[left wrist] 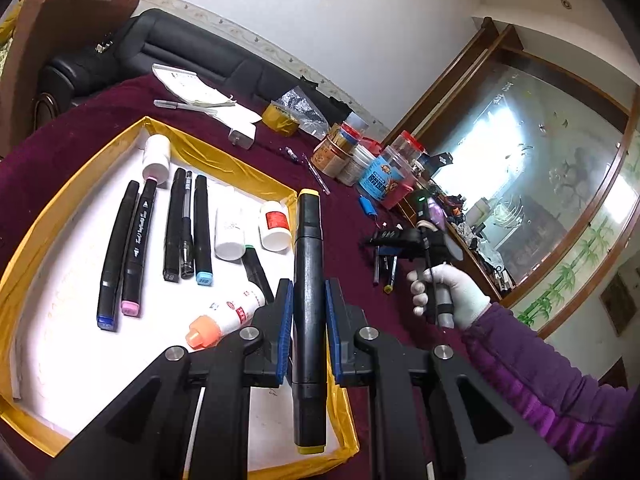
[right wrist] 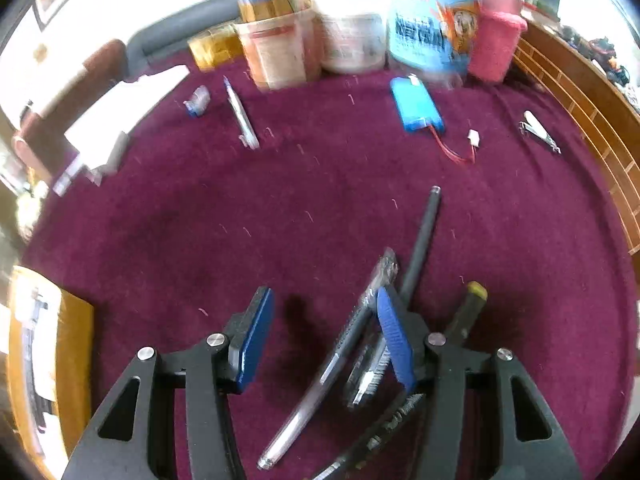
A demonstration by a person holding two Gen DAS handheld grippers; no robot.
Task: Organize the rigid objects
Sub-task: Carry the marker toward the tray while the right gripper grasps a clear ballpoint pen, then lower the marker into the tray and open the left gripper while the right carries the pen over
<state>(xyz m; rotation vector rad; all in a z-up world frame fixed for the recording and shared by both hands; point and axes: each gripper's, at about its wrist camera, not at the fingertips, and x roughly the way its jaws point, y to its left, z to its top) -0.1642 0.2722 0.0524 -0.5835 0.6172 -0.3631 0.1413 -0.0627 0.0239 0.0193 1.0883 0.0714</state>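
The left gripper [left wrist: 308, 320] has its jaws squeezed tight on a fat black marker with yellow ends [left wrist: 307, 312]. The marker points straight away from the gripper and hangs above the near right corner of a white tray with a yellow rim [left wrist: 224, 160].

Inside the tray more markers lie in a row: one with a blue end [left wrist: 114, 256], one with pink ends [left wrist: 138, 248], one with a light blue end [left wrist: 202, 228], and a thin black pen [left wrist: 187, 228] between two of them. Small white bottles [left wrist: 230, 234] lie near the tray's far side, and a white bottle with an orange cap [left wrist: 224, 318] lies close to the left gripper.

The tray sits on a table with a dark red cloth [right wrist: 200, 220]. The right gripper [right wrist: 324, 336] points down at the cloth, held by a hand in a white glove [left wrist: 448, 292]. Its jaws are partly open and hold nothing. A clear pen [right wrist: 340, 356] lies on the cloth between them, close to the right jaw. A thin black pen [right wrist: 420, 240] and a marker with a yellow end [right wrist: 468, 304] lie just beside it. Farther off are a blue battery pack [right wrist: 416, 106] and some jars [right wrist: 280, 44] by the table's far edge.
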